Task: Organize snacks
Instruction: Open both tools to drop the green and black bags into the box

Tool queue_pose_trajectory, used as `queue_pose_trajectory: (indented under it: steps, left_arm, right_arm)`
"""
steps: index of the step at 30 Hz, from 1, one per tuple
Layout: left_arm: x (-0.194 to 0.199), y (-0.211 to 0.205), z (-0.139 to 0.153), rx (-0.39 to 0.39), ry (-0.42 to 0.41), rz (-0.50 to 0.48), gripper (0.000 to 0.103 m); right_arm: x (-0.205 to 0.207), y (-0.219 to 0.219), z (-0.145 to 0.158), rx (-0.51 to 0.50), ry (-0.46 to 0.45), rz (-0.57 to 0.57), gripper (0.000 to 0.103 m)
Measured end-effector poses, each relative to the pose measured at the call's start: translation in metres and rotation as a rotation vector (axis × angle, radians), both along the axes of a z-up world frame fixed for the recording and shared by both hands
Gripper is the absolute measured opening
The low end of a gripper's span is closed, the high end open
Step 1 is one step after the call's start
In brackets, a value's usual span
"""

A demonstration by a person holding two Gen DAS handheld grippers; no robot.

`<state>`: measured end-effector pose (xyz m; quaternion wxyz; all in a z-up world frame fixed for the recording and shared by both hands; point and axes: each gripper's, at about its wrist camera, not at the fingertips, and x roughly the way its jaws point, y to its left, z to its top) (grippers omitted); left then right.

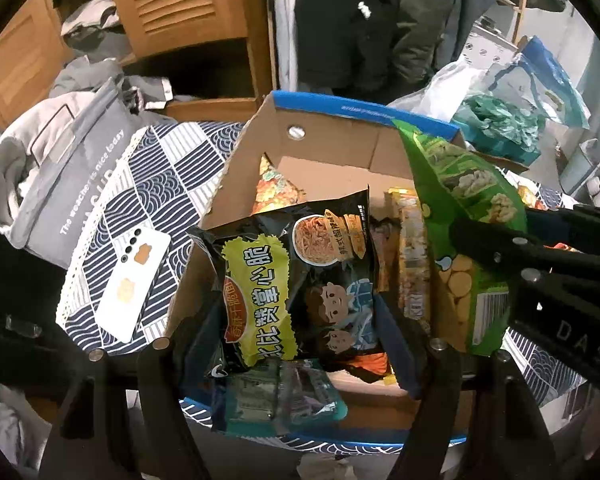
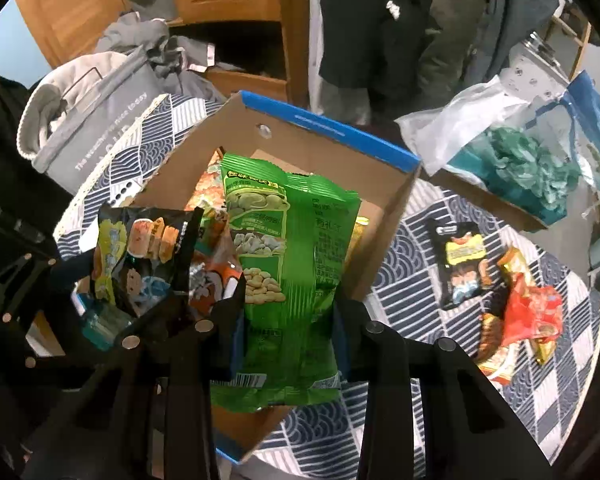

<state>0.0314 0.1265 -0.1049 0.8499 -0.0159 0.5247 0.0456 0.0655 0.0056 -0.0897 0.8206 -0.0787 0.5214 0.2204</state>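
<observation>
A: Over the cardboard box (image 2: 383,216), right gripper (image 2: 288,312) clamped on green nut bag (image 2: 288,240); left gripper (image 1: 300,332) clamped on black noodle-snack pack (image 1: 296,280).
B: Both likely light, crinkly, slippery film. Pinch the sealed edges. Loose packets (image 2: 515,304) wait on the desk (image 2: 427,248) beyond.

You had a white phone (image 1: 134,284) lying face down on the wave-patterned tablecloth (image 1: 156,168), off to the left of your left tool. Beyond it sat a grey fabric bag (image 1: 60,160) stuffed with clothes. Ahead stood a wooden louvred cabinet (image 1: 180,0) and dark hanging coats (image 1: 359,20).
</observation>
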Motion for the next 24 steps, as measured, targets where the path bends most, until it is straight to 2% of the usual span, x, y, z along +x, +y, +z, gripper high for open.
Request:
queue_pose_trajectory:
  steps: [4, 6, 8, 10, 15, 24]
  left_arm:
    - [0.001, 0.002, -0.004, 0.006, 0.015, 0.012, 0.076]
    - [0.001, 0.003, -0.004, 0.019, 0.02, 0.018, 0.076]
    - [0.001, 0.003, -0.004, 0.019, 0.023, 0.022, 0.076]
    - [0.001, 0.003, -0.003, 0.02, 0.027, 0.025, 0.081]
    - [0.0, -0.001, 0.002, 0.026, 0.018, 0.018, 0.082]
    - [0.001, -0.017, 0.007, -0.009, 0.025, -0.006, 0.082]
  right_arm:
    - [0.003, 0.005, -0.003, 0.006, 0.007, 0.001, 0.034]
    - [0.003, 0.006, -0.002, 0.006, -0.004, -0.005, 0.038]
    - [0.003, 0.005, -0.001, 0.006, -0.015, -0.008, 0.05]
    - [0.004, 0.003, 0.001, 0.005, -0.024, -0.016, 0.054]
    - [0.005, -0.006, 0.005, 0.014, -0.028, -0.035, 0.054]
    - [0.002, -0.032, 0.012, 0.012, -0.048, -0.07, 0.059]
